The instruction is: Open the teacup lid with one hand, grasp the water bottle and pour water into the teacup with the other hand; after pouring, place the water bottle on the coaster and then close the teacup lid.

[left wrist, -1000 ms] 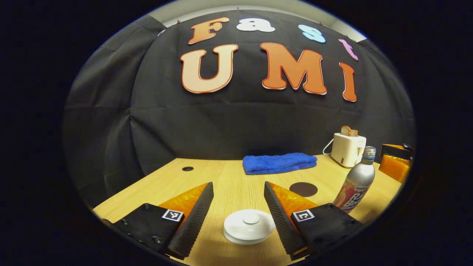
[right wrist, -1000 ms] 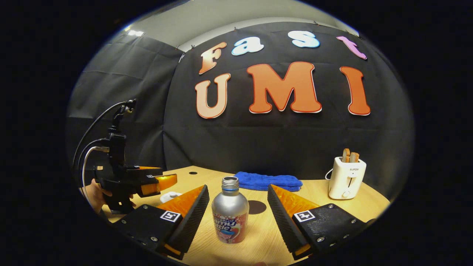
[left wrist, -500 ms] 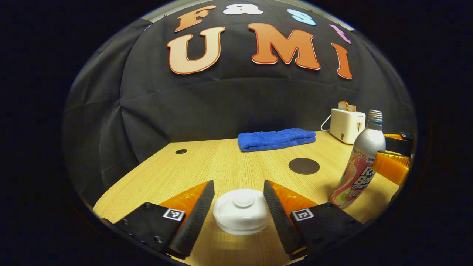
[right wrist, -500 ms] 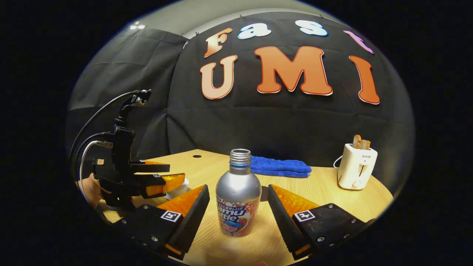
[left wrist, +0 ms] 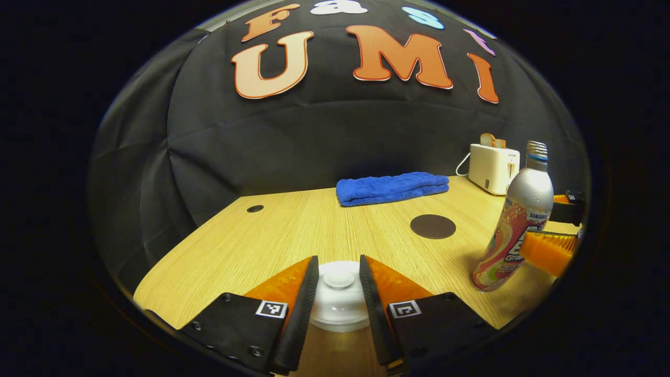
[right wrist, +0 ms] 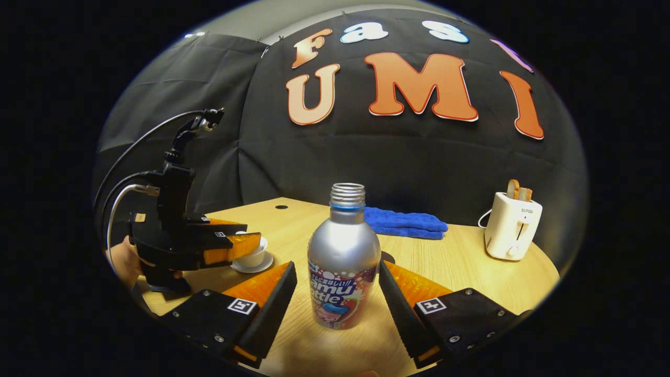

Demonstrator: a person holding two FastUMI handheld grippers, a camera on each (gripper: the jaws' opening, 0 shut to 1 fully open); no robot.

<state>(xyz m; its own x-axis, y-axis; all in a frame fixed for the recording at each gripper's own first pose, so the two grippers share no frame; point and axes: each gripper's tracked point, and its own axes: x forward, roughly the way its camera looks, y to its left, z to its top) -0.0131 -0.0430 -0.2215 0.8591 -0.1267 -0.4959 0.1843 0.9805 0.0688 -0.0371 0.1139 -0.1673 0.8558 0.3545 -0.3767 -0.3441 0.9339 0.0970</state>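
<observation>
- The left gripper [left wrist: 339, 280] is seen closed in around the white teacup lid [left wrist: 339, 293]; both fingers appear to touch the lid's sides, though true contact is hard to judge at the fisheye's edge. The hold is set low around the lid, apparently so that it can be lifted straight off.
- In the right gripper view, the teacup [right wrist: 252, 256] is seen on its saucer [right wrist: 251, 266] near the table's left side, partly covered by the left gripper, which is held by a hand [right wrist: 123, 260].
- The right gripper [right wrist: 337, 296] is spread wide, with 1 finger to either side of the water bottle [right wrist: 343, 264]; neither finger is seen pressing on it. The bottle is bracketed at label height, judged as preparation for a grasp.
- The bottle stands upright on the wooden table [left wrist: 272, 235] with its cap off, so pouring needs no unscrewing.
- The dark round coaster [left wrist: 433, 226] lies bare, well apart from the teacup, reserved for the bottle after pouring.
- A folded blue towel [left wrist: 392, 187] and a white toaster [right wrist: 512, 230] holding 2 bread slices sit at the back, away from the work.
- Writing: partial words can be made out on the bottle's label and a small brand mark on the toaster; these are not transcribed.
</observation>
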